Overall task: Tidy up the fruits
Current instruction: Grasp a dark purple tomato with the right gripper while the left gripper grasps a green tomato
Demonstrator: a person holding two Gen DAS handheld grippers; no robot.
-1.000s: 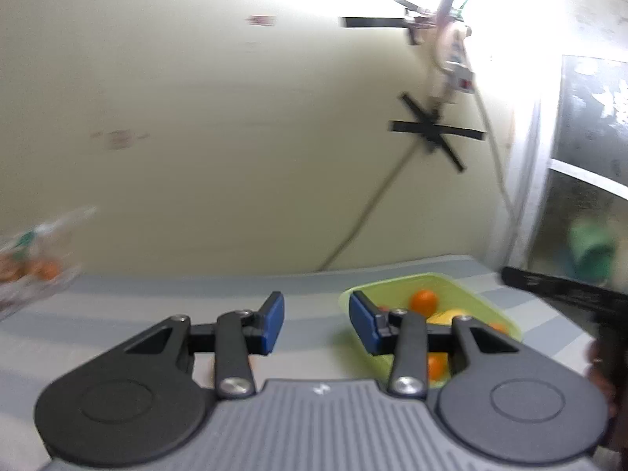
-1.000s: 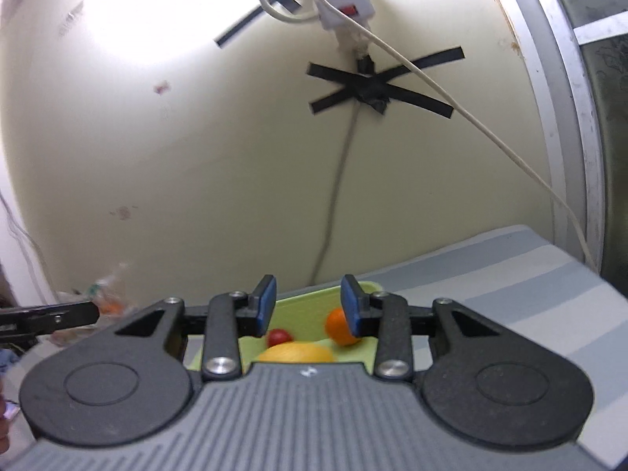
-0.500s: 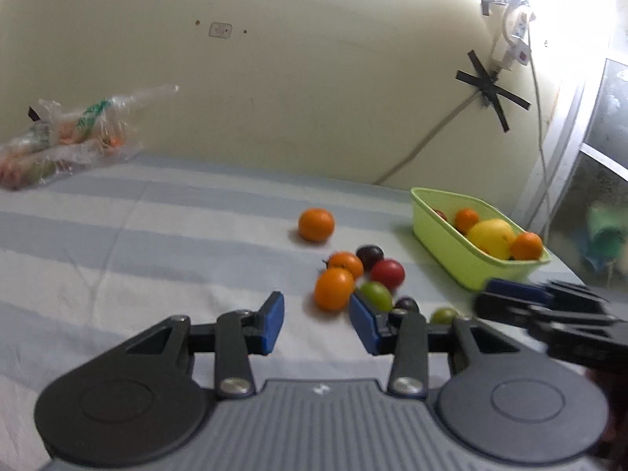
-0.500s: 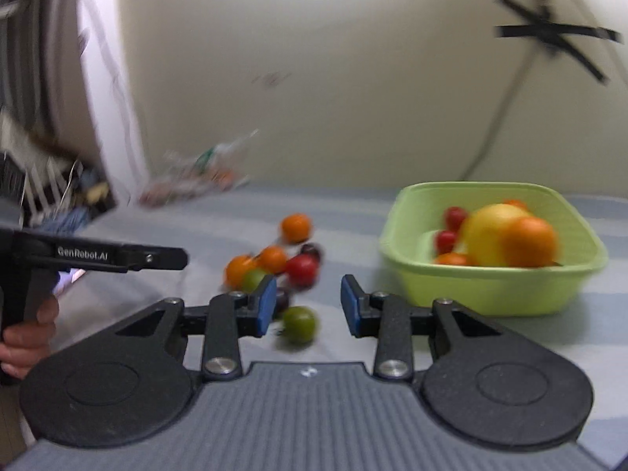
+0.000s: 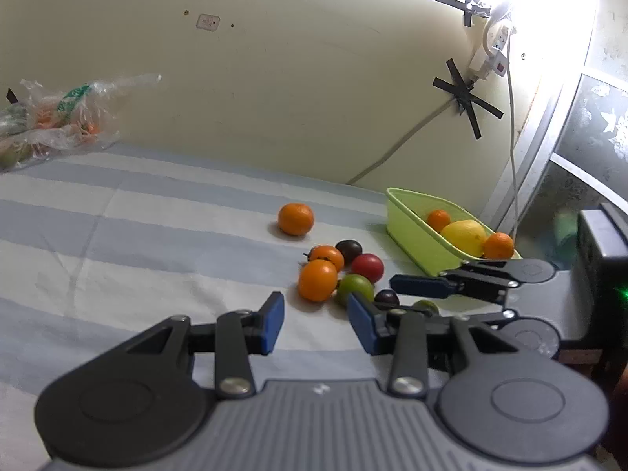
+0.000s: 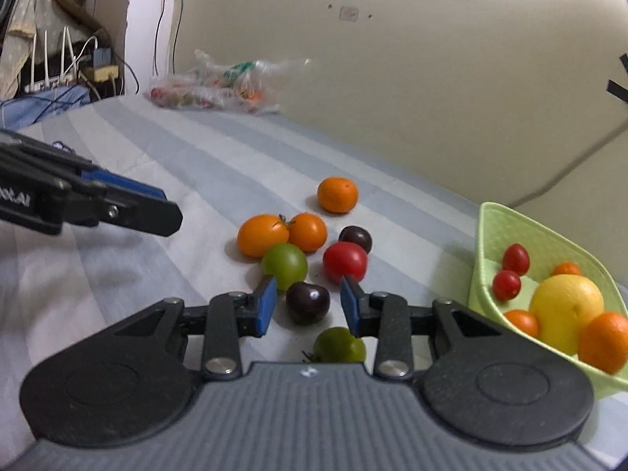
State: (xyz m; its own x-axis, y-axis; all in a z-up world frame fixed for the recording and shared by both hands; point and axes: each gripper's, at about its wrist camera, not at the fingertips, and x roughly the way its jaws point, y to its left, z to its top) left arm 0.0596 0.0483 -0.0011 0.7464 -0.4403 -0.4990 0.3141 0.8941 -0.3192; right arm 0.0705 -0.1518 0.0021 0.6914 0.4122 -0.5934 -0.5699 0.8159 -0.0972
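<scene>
The right gripper [image 6: 307, 306] has its jaws spread wide and holding nothing, a glossy dark plum tomato [image 6: 307, 301] lying between the blue pads. The left gripper [image 5: 316, 322] is equally wide and empty, an orange tomato [image 5: 318, 279] just ahead at twelve o'clock. Judging by this, the next grasp is the dark fruit: close gently, since the smooth round skin may squirt away. At three o'clock in the right view sits the green plastic basket [image 6: 506, 227] with a yellow lemon [image 6: 565, 306]. The striped cloth bench [image 6: 196, 165] looks soft.
</scene>
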